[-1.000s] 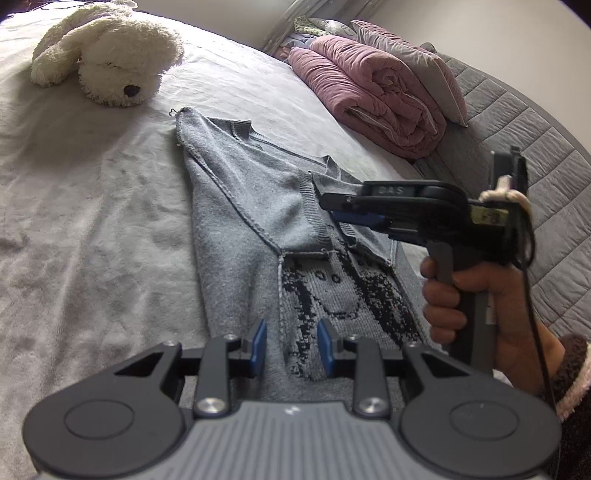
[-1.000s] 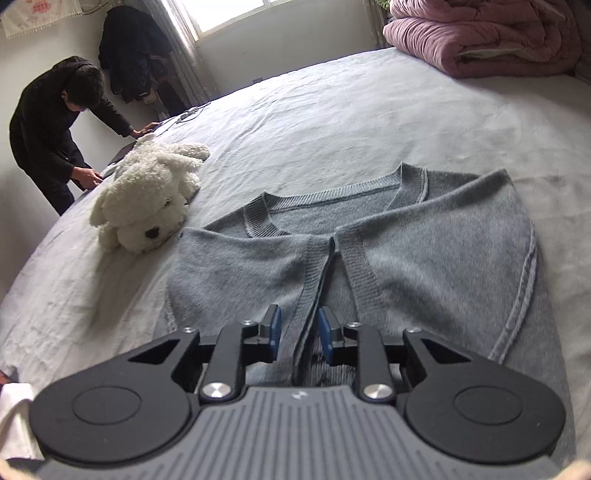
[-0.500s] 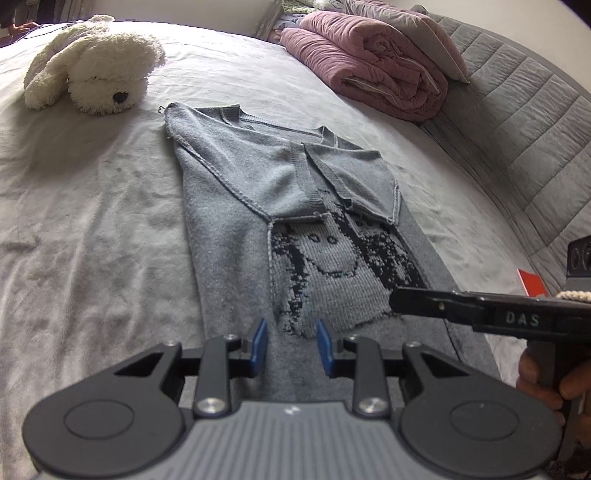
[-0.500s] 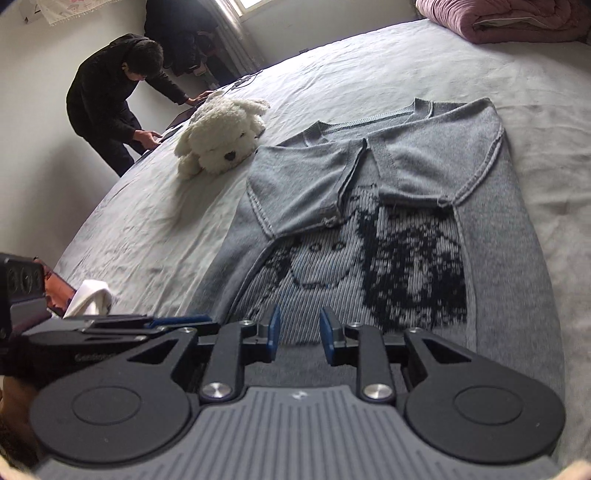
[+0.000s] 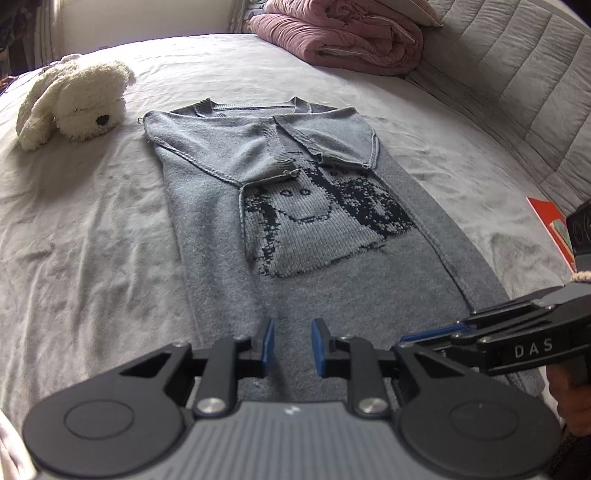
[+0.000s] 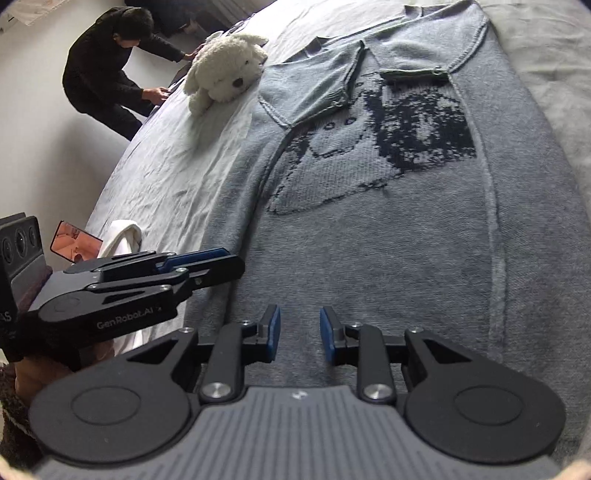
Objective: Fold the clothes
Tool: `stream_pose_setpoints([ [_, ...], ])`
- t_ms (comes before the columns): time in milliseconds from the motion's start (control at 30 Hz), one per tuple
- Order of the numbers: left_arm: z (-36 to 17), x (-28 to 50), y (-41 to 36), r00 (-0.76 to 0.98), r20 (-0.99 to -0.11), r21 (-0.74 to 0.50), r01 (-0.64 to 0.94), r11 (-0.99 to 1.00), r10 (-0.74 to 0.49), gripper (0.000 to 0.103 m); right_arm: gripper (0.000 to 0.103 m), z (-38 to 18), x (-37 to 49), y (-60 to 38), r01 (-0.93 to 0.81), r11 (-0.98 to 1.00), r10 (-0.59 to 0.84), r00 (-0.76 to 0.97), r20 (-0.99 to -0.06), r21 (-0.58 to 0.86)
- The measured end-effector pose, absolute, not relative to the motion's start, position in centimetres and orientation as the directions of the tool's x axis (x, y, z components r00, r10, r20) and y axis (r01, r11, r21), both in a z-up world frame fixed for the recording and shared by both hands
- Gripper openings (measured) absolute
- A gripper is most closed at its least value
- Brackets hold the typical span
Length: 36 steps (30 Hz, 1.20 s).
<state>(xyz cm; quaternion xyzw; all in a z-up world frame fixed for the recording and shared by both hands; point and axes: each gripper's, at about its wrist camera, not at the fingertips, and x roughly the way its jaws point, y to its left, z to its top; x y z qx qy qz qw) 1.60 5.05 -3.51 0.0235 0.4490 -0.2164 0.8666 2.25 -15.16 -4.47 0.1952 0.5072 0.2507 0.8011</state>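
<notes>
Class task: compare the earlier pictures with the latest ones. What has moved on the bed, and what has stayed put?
Both grippers drew back from the folded sleeves to the hem end of the grey sweater. The left gripper has just been closing, nothing between its pads; the right gripper holds nothing. Sweater, plush dog and pink quilt stayed put.

The sweater (image 5: 306, 258) is seen as matt grey knit, the bed sheet (image 5: 92, 229) as creased soft cloth, the toy dog (image 5: 74, 99) as shaggy plush

grey knit sweater (image 5: 303, 206) | flat on bed | sleeves folded in | dark pattern showing
</notes>
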Motion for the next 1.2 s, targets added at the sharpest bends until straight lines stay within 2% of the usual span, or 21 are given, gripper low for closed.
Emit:
stream_pose_setpoints([
  [67,-3.9,1.5,5.2,0.503,-0.801,-0.124,0.392,0.912,-0.325,0.019,0.029,-4.3,2.0,-14.4,-0.240,0.787,0.616,0.339,-0.711,0.568],
  [100,-4.1,1.4,5.4,0.503,-0.804,-0.115,0.389,0.914,-0.315,0.010,0.029,-4.3,1.9,-14.1,-0.253,0.781,0.624,0.327,-0.709,0.571],
  [133,-4.2,1.4,5.6,0.504,-0.805,-0.111,0.388,0.915,-0.312,0.007,0.029,-4.4,1.8,-13.8,-0.261,0.775,0.632,0.316,-0.708,0.575],
  [300,-4.4,1.4,6.6,0.507,-0.811,-0.107,0.361,0.926,-0.292,0.007,0.029,-4.7,0.8,-12.1,-0.294,0.762,0.646,0.282,-0.709,0.577],
  [433,-4.2,1.5,7.4,0.522,-0.808,-0.108,0.326,0.939,-0.274,0.000,0.029,-5.2,-0.3,-10.7,-0.326,0.747,0.659,0.250,-0.709,0.580],
  [833,-4.7,1.4,9.0,0.506,-0.818,-0.126,0.307,0.943,-0.274,0.000,0.030,-5.9,-1.1,-9.1,-0.350,0.677,0.731,0.226,-0.643,0.647],
  [967,-4.7,1.3,9.3,0.504,-0.819,-0.125,0.310,0.942,-0.275,0.000,0.036,-6.3,-0.6,-8.7,-0.335,0.655,0.754,0.220,-0.619,0.678],
  [1133,-4.7,1.1,9.2,0.504,-0.820,-0.116,0.318,0.941,-0.271,0.000,0.036,-6.8,0.0,-8.3,-0.311,0.624,0.782,0.230,-0.580,0.717],
  [1167,-4.7,1.1,9.2,0.505,-0.820,-0.116,0.318,0.941,-0.271,0.000,0.030,-6.8,0.0,-8.3,-0.315,0.617,0.787,0.232,-0.572,0.721],
  [1200,-4.7,1.1,9.2,0.505,-0.819,-0.118,0.317,0.941,-0.273,0.000,0.012,-6.7,0.0,-8.3,-0.320,0.615,0.788,0.235,-0.569,0.720],
])
